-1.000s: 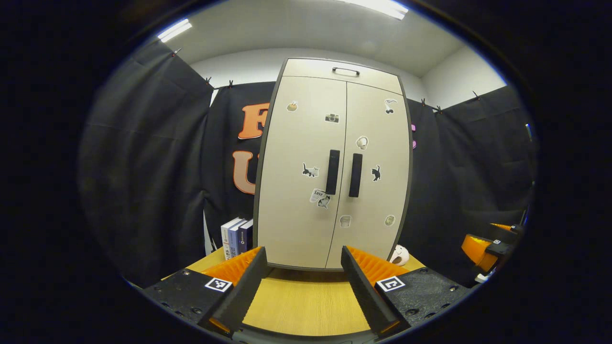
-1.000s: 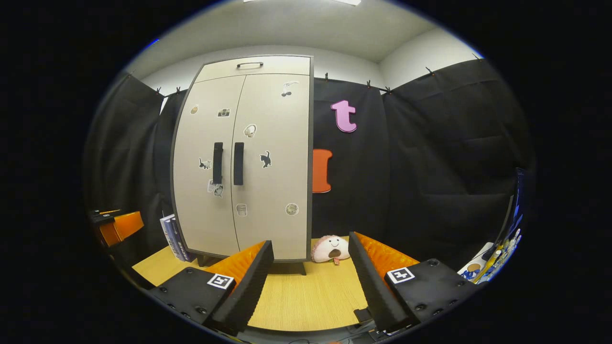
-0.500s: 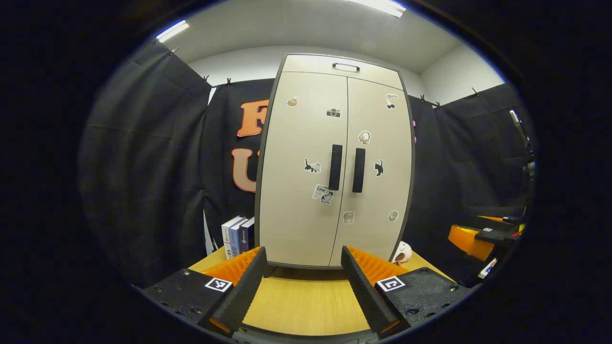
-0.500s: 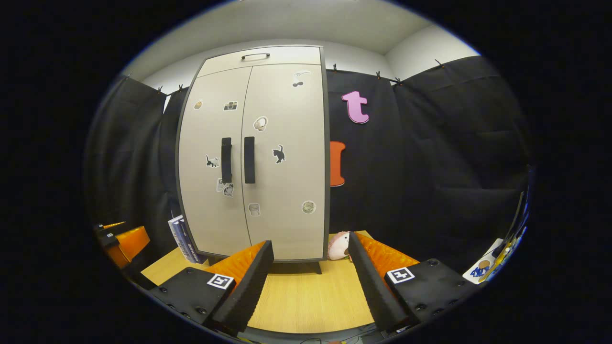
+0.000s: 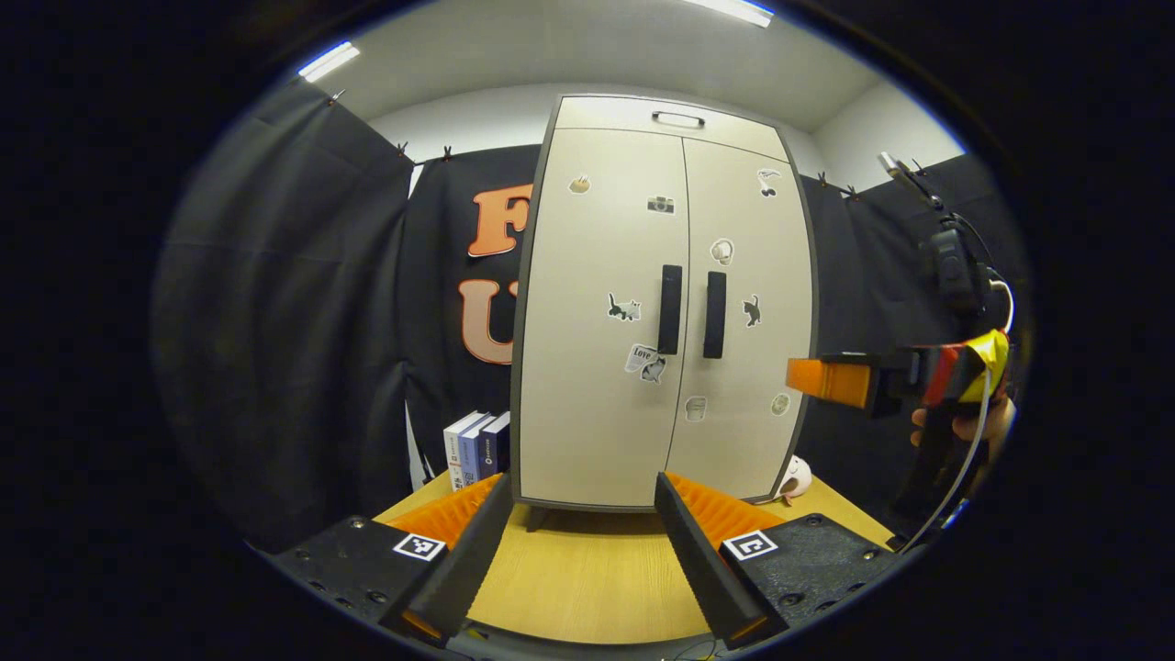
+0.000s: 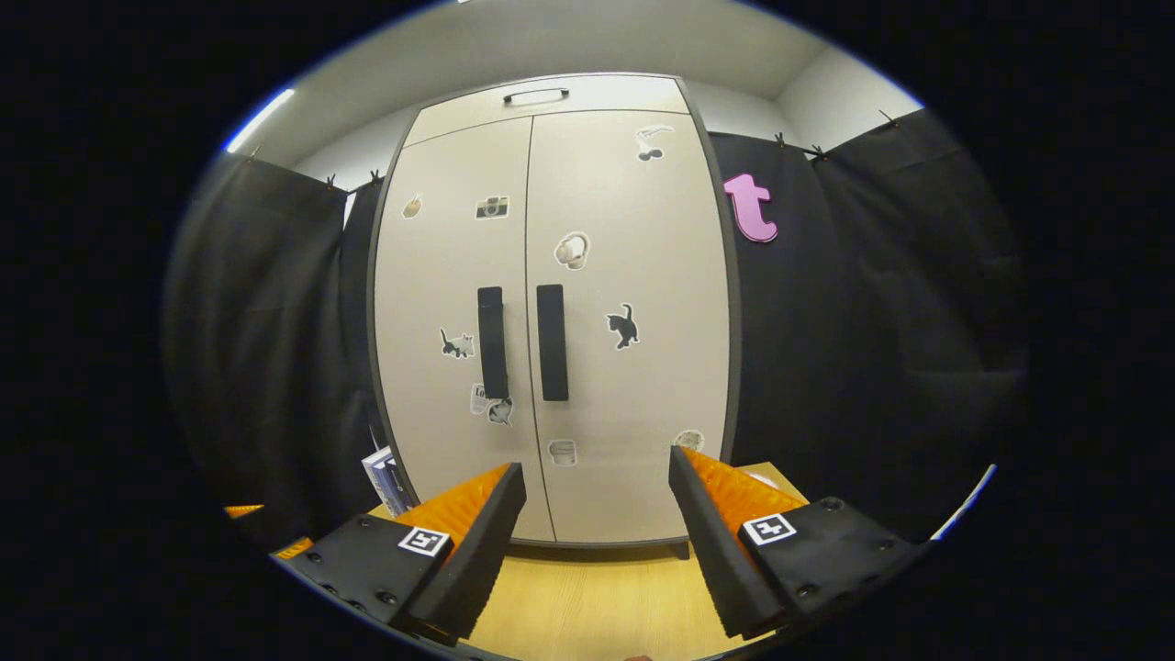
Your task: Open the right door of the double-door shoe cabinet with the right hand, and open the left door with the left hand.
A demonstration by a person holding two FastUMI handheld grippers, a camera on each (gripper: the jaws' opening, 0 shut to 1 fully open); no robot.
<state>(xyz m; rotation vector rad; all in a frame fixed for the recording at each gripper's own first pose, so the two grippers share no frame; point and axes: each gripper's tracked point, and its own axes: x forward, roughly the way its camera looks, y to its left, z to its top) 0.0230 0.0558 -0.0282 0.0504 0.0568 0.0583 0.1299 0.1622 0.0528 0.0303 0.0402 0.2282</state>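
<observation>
- The shoe cabinet (image 5: 661,312) stands on the wooden table (image 5: 587,588) in the left gripper view, both doors closed, so its contents are hidden. Books (image 5: 477,447) lean at its left. The left gripper (image 5: 580,551) hangs spread before it, holding nothing. The right gripper (image 5: 831,381) floats at the far right.
- In the right gripper view the right door handle (image 6: 552,341) is ahead; the right gripper (image 6: 597,542) is spread wide, holding nothing.

1 shoe cabinet (image 5: 606,367), 2 doors, 2 black handles (image 5: 669,309) + 1 top handle (image 5: 677,118), 9 stickers, 3 books (image 5: 475,448), 1 plush toy (image 5: 795,477), 2 grippers.
</observation>
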